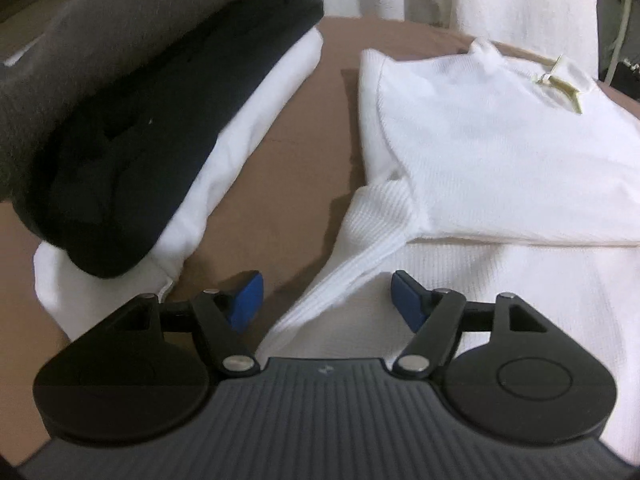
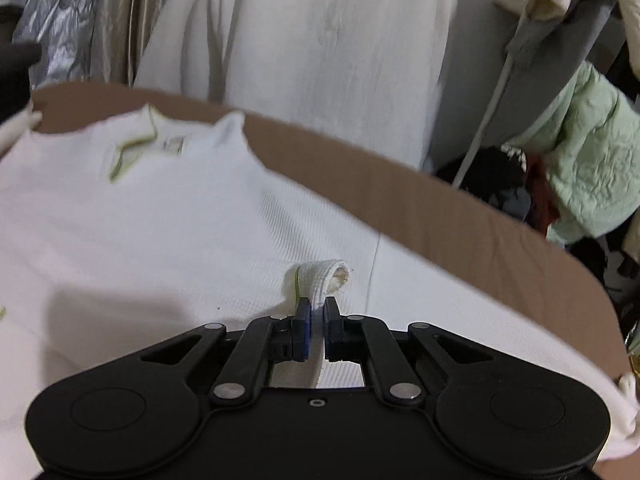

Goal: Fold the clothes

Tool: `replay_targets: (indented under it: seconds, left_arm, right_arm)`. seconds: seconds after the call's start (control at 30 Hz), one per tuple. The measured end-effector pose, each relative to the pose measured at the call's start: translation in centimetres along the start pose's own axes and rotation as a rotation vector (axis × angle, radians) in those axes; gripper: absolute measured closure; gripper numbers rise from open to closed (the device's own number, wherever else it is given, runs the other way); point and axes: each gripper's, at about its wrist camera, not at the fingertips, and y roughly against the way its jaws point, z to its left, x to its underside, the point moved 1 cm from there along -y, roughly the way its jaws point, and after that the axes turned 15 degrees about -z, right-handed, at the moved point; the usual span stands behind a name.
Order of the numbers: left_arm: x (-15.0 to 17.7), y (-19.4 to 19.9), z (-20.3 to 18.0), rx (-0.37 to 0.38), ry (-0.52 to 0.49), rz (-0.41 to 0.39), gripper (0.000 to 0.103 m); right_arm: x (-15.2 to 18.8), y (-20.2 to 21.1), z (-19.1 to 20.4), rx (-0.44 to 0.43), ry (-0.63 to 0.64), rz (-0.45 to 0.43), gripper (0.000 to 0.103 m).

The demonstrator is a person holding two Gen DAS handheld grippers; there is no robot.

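Your R gripper (image 2: 316, 314) is clenched on a pinched fold of the white shirt (image 2: 160, 216), while your L gripper (image 1: 326, 294) hangs released w/ the shirt's sleeve (image 1: 360, 240) between its pads.

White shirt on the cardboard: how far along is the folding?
Done: a folded stack sits aside. In hand: the right gripper pinches a fold of the white shirt; the left gripper is open over a sleeve. Left: the shirt is only partly folded.

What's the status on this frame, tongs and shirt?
Right tongs shut on white ribbed shirt, pinching a fold. Left tongs open over its sleeve. Folded black-and-white stack beside, clear.
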Motion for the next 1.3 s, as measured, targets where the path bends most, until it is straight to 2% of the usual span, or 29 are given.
replay_targets:
  seconds: [0.07,0.2,0.27,0.33,0.4,0.47,0.57,0.67,0.77,0.8,0.9,0.97,1.03,1.1,1.17,1.2,1.27,1.3]
  left_arm:
    - [-0.3,0.3,0.6,0.061,0.073,-0.023,0.035]
    - [-1.5,1.1,2.6,0.228,0.291,-0.058,0.035]
    - [-1.9,1.0,3.3,0.334,0.340,-0.029,0.037]
    - [-2.2,1.3,4.3,0.332,0.398,-0.022,0.039]
    - [-2.6,2.0,4.8,0.307,0.409,-0.057,0.039]
    - [-3.7,2.3,4.4,0.280,0.385,-0.085,0.039]
    - [-6.5,1.3,2.4,0.226,0.278,-0.127,0.039]
    - [-9.5,-1.8,-0.5,0.149,0.128,-0.161,0.039]
    - [-11.9,-5.5,-3.7,0.106,-0.053,-0.164,0.040]
    - [-12.4,-6.6,-4.2,0.085,-0.069,-0.181,0.041]
    - [-13.6,-9.3,-4.8,0.114,-0.076,-0.200,0.041]
    - [-14.6,-11.4,-5.4,0.151,-0.066,-0.176,0.040]
    - [-15.5,-13.2,-5.5,0.194,-0.015,-0.129,0.038]
    - [-16.2,-14.8,-5.2,0.221,0.049,-0.038,0.031]
    - [-15.9,-16.8,-4.9,0.219,0.114,0.083,0.028]
    - [-15.5,-17.9,-4.7,0.193,0.146,0.158,0.028]
    - [-14.9,-18.8,-4.7,0.180,0.145,0.202,0.031]
    - [-14.8,-18.6,-4.9,0.177,0.123,0.181,0.034]
  right_arm:
    - [0.0,0.0,0.0,0.001,0.000,-0.007,0.096]
    - [-0.4,0.2,-0.1,0.006,0.002,-0.026,0.096]
    - [-0.7,0.4,-0.2,0.008,0.010,-0.035,0.096]
    - [-0.9,0.4,-0.1,0.008,0.020,-0.036,0.096]
    - [-0.9,0.4,0.1,0.007,0.037,-0.030,0.096]
    - [-1.0,0.6,0.3,0.001,0.057,-0.040,0.096]
    - [-1.9,1.7,0.6,0.002,0.061,-0.114,0.096]
    - [-3.3,3.1,1.1,-0.017,0.069,-0.196,0.096]
    - [-4.0,3.3,1.0,-0.033,0.058,-0.226,0.096]
    - [-4.2,3.2,0.9,-0.037,0.054,-0.231,0.096]
    - [-4.1,2.5,0.6,-0.040,0.047,-0.236,0.096]
    - [-3.8,1.8,0.4,-0.039,0.035,-0.229,0.096]
    - [-3.3,1.1,0.2,-0.042,0.028,-0.223,0.096]
    - [-2.9,0.7,0.0,-0.044,0.021,-0.220,0.096]
    - [-2.6,0.3,-0.4,-0.046,0.004,-0.215,0.096]
    - [-2.5,0.1,-0.6,-0.048,-0.007,-0.211,0.096]
    - [-2.1,-0.3,-1.0,-0.055,-0.025,-0.203,0.096]
    - [-2.0,-0.4,-1.0,-0.057,-0.028,-0.202,0.096]
